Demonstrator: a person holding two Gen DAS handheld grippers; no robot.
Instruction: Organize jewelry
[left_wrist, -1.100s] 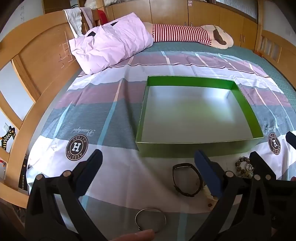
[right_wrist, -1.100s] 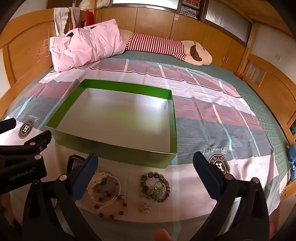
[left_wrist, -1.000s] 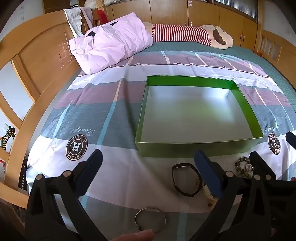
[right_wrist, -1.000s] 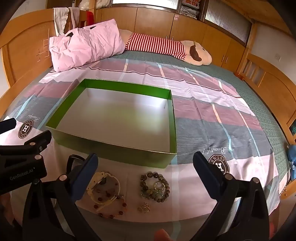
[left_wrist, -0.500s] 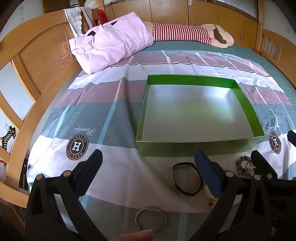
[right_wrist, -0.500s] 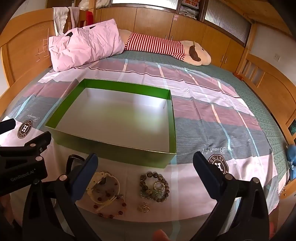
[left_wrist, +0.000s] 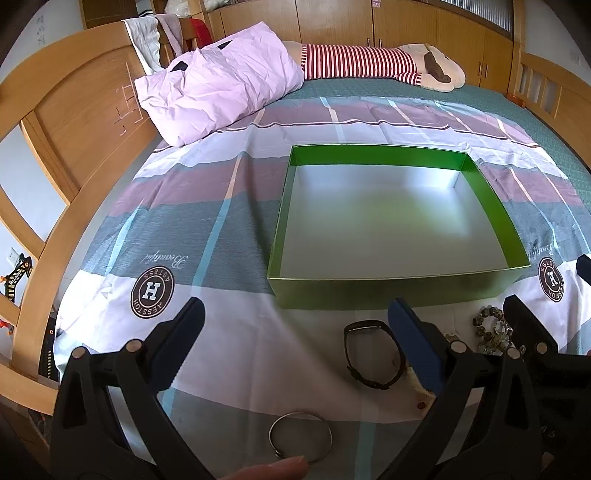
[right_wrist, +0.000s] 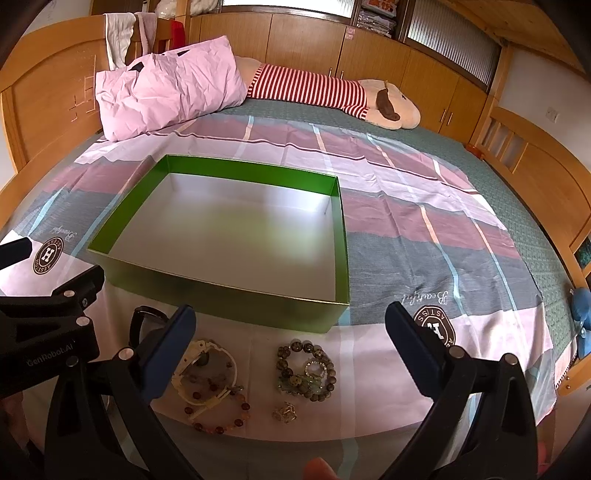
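An empty green box with a silver floor (left_wrist: 388, 299) (right_wrist: 221, 299) sits on the bed sheet. In front of it lie a black wristband (left_wrist: 369, 354), a silver bangle (left_wrist: 300, 437), a dark bead bracelet cluster (right_wrist: 306, 369) (left_wrist: 491, 328), a white watch (right_wrist: 207, 373), an amber bead bracelet (right_wrist: 221, 417) and a small gold piece (right_wrist: 284, 411). My left gripper (left_wrist: 295, 336) is open and empty above the sheet, left of the wristband. My right gripper (right_wrist: 291, 341) is open and empty over the bead cluster.
A pink pillow (left_wrist: 218, 92) (right_wrist: 166, 88) and a striped plush toy (left_wrist: 369, 62) (right_wrist: 325, 92) lie at the head of the bed. Wooden bed rails (left_wrist: 74, 122) (right_wrist: 546, 177) run along both sides. The sheet's near edge lies just below the jewelry.
Both views have shifted very slightly; the box and jewelry lie where they were. Both grippers stay open.
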